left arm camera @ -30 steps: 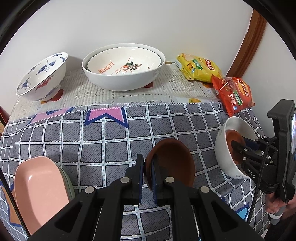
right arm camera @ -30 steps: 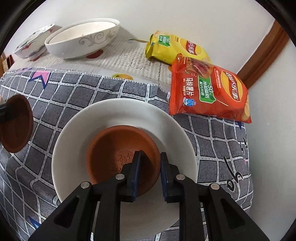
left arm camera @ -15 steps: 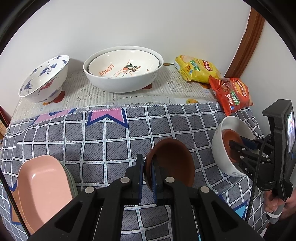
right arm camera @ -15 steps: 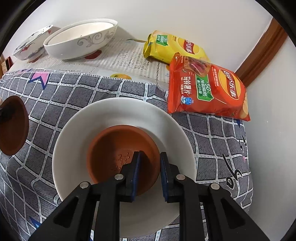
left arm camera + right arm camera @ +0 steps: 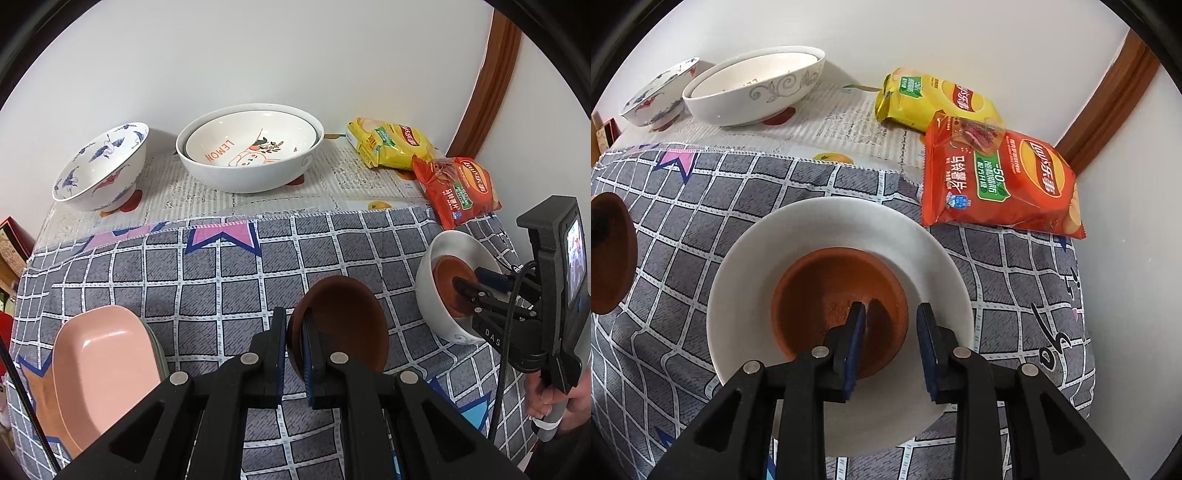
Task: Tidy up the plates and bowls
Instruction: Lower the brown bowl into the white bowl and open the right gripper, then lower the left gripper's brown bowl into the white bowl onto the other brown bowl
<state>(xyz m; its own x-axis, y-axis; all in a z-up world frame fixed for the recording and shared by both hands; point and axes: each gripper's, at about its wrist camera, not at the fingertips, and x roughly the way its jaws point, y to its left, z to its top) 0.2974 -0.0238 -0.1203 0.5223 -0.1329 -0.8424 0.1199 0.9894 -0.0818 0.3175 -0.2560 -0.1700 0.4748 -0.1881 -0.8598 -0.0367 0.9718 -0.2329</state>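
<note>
Right wrist view: the right gripper [image 5: 892, 334], jaws just parted and straddling the rim without pressing it, lets go of a brown bowl [image 5: 839, 306] now nested in the white bowl [image 5: 827, 221], evidently to stack like with like. Left gripper [image 5: 293, 341] stays clamped on a second brown bowl [image 5: 345, 325], held on edge above the cloth [image 5: 221, 273], likely next in.

Six bowls [image 5: 249, 162], two dishes [image 5: 99, 365], two chip bags [image 5: 456, 190].
</note>
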